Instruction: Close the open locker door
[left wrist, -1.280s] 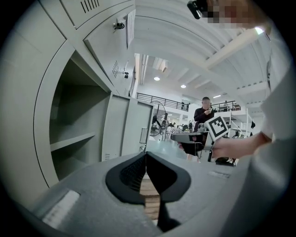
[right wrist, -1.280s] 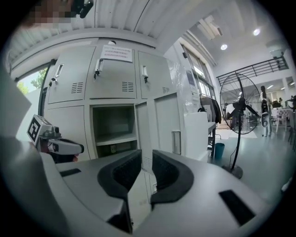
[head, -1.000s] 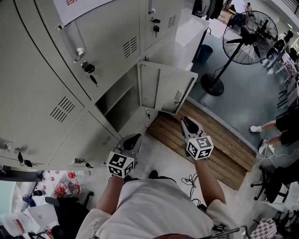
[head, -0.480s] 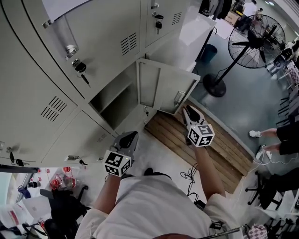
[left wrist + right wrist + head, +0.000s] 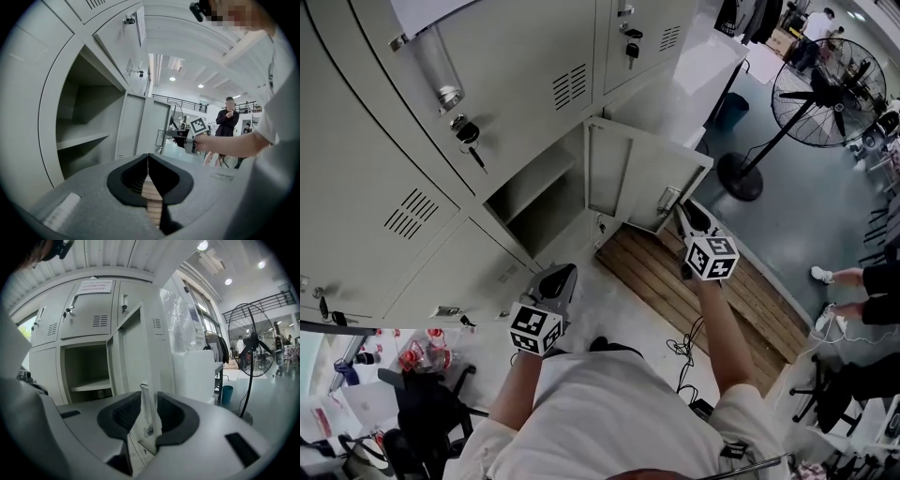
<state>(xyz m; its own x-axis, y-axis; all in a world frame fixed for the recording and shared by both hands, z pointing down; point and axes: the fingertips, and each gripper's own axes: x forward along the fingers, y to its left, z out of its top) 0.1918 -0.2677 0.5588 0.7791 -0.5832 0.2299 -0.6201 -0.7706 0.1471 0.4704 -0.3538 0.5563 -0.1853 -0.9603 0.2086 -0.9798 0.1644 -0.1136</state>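
Note:
The grey locker door stands swung out from its empty compartment, hinged on the compartment's right side. My right gripper is at the door's free edge, by the latch. In the right gripper view its jaws are opening and the thin edge of the door stands between them, with a gap on each side. My left gripper hangs low in front of the lockers, shut and holding nothing. The left gripper view shows the door edge-on with the right gripper against it.
Closed lockers with keys in their locks surround the compartment. A wooden pallet lies under the door. A standing fan, a blue bin and a white box stand to the right. A person's legs show at far right.
My right gripper has moved forward to the door's free edge, which now stands between its jaws. The left gripper has stayed where it was.

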